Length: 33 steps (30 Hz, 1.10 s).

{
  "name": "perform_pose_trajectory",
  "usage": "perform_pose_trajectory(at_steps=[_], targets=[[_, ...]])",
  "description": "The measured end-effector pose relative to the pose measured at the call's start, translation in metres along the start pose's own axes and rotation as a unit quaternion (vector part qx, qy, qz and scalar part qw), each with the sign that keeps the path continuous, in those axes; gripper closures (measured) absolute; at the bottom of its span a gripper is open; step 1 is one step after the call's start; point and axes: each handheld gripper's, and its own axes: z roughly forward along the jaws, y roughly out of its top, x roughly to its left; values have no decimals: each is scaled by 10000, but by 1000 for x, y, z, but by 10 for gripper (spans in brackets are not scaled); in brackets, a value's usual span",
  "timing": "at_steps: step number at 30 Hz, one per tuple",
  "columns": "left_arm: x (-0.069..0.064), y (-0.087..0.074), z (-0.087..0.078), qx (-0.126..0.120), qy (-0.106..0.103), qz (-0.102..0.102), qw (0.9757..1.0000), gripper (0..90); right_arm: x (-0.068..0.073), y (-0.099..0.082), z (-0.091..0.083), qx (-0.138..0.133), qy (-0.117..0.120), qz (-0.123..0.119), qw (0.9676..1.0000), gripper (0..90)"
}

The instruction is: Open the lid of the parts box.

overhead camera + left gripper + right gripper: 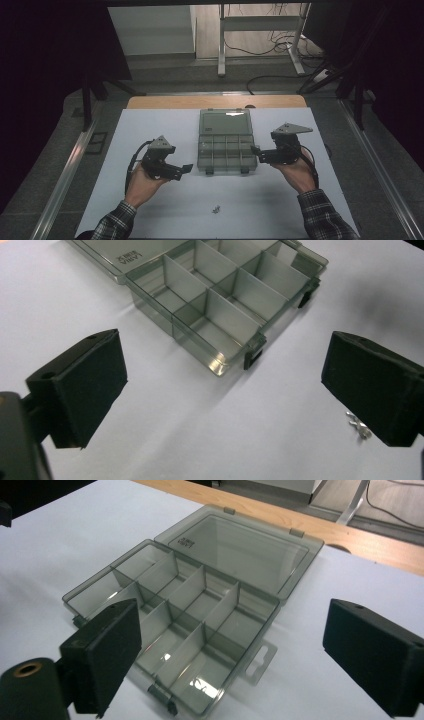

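- The compartment box point(227, 142) lies on the counter point(150, 200) with its lid laid flat open, so every bay can be reached.
- Left gripper point(186, 169) and right gripper point(255, 150) flank it, jaws spread, holding nothing.
- Small metal parts point(216, 209) wait near the front edge.

Your high view looks forward and down from above your side of the table point(150, 210), far enough back to take in the whole white surface, both forearms and the floor beyond. Your left gripper view rides low and close, looking across the table at the near latch corner of the open compartment box point(220, 305), with a small metal part point(359, 427) at its right edge. Your right gripper view faces the same box point(185, 610) from its other side, so all 3 views share that box point(226, 142).
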Motion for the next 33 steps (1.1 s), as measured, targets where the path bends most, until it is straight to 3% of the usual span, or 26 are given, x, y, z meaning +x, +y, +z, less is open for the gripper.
perform_pose_trajectory(at_steps=[4,17,33], targets=[[-2,-2,-4,53,51,99,9999,21,2,-4,-6,60,32,125,9999,44],[-4,-16,-21,4,174,162,9997,1,10,-19,-25,27,83,15,10000,0],[-3,-44,-51,-68,453,4,9990,0,19,-44,-48,141,57,-20,9999,0]])
